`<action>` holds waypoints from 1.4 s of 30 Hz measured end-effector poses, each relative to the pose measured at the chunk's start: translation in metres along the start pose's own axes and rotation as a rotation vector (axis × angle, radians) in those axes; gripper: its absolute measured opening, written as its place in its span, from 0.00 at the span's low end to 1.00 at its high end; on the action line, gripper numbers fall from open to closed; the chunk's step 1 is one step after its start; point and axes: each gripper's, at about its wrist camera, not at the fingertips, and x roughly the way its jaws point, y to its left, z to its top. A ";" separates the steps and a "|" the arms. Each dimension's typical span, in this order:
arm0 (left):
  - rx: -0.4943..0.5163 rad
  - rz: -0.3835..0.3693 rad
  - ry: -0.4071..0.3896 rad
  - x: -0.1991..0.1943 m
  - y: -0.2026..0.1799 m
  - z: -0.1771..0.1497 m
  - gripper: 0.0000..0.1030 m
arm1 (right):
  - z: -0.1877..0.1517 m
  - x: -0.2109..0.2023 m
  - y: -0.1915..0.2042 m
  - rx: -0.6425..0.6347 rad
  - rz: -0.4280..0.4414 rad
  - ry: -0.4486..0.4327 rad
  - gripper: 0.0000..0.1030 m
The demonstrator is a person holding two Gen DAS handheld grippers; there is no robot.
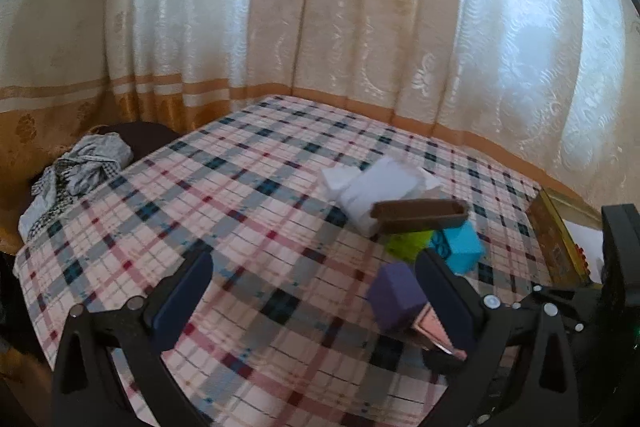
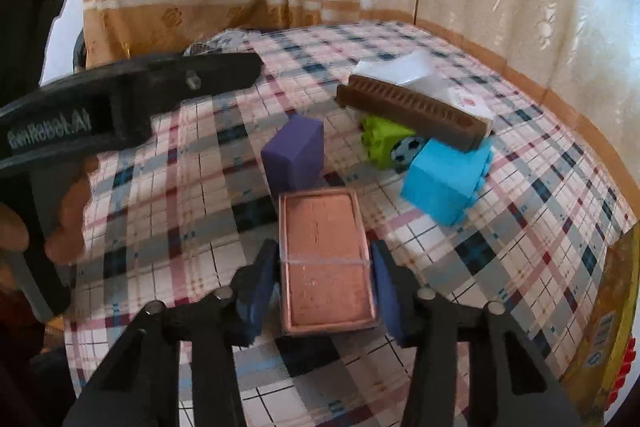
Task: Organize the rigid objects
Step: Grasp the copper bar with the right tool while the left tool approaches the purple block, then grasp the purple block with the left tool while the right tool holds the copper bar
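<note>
In the right wrist view my right gripper (image 2: 324, 291) is shut on a flat pink case (image 2: 326, 259) in a clear shell, its blue pads against the two long sides, low over the plaid tablecloth (image 2: 172, 247). Just beyond it a purple block (image 2: 294, 159) stands upright. Further right, a brown slotted bar (image 2: 412, 111) rests across a green block (image 2: 382, 143) and a blue block (image 2: 444, 183). My left gripper (image 1: 316, 291) is open with only cloth between its fingers. The purple block (image 1: 394, 297) sits just inside its right finger, and a corner of the pink case (image 1: 430, 327) shows there.
A white packet (image 1: 380, 187) lies behind the brown bar (image 1: 420, 213). A yellow printed box (image 2: 612, 307) stands at the table's right edge. Crumpled patterned cloth (image 1: 80, 171) lies off the left edge. A curtain (image 1: 320, 7) hangs close behind. A hand (image 2: 68, 211) grips the left tool's handle.
</note>
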 end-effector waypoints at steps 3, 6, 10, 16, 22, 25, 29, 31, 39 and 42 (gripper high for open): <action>0.024 -0.011 0.013 0.002 -0.010 -0.002 1.00 | -0.004 -0.005 -0.003 0.037 -0.011 -0.003 0.48; 0.049 -0.022 0.033 0.007 -0.022 -0.004 1.00 | -0.013 -0.014 -0.015 0.105 -0.008 -0.015 0.48; 0.097 -0.005 0.064 0.022 -0.039 -0.008 0.95 | -0.027 -0.027 -0.035 0.207 -0.054 -0.024 0.48; 0.080 -0.034 0.176 0.046 -0.046 -0.009 0.64 | -0.042 -0.049 -0.051 0.305 -0.102 -0.090 0.48; 0.065 -0.046 0.258 0.059 -0.046 -0.014 0.47 | -0.043 -0.053 -0.048 0.295 -0.133 -0.101 0.48; 0.069 -0.063 0.258 0.058 -0.045 -0.015 0.20 | -0.044 -0.055 -0.051 0.306 -0.139 -0.106 0.48; 0.059 -0.084 0.255 0.057 -0.043 -0.014 0.17 | -0.045 -0.061 -0.053 0.315 -0.154 -0.141 0.48; 0.052 -0.083 0.210 0.049 -0.042 -0.013 0.17 | -0.046 -0.065 -0.052 0.316 -0.170 -0.156 0.48; 0.012 -0.120 0.054 0.019 -0.044 -0.008 0.17 | -0.046 -0.093 -0.060 0.361 -0.183 -0.288 0.48; 0.027 -0.138 -0.007 0.008 -0.053 -0.004 0.14 | -0.046 -0.102 -0.061 0.371 -0.187 -0.328 0.48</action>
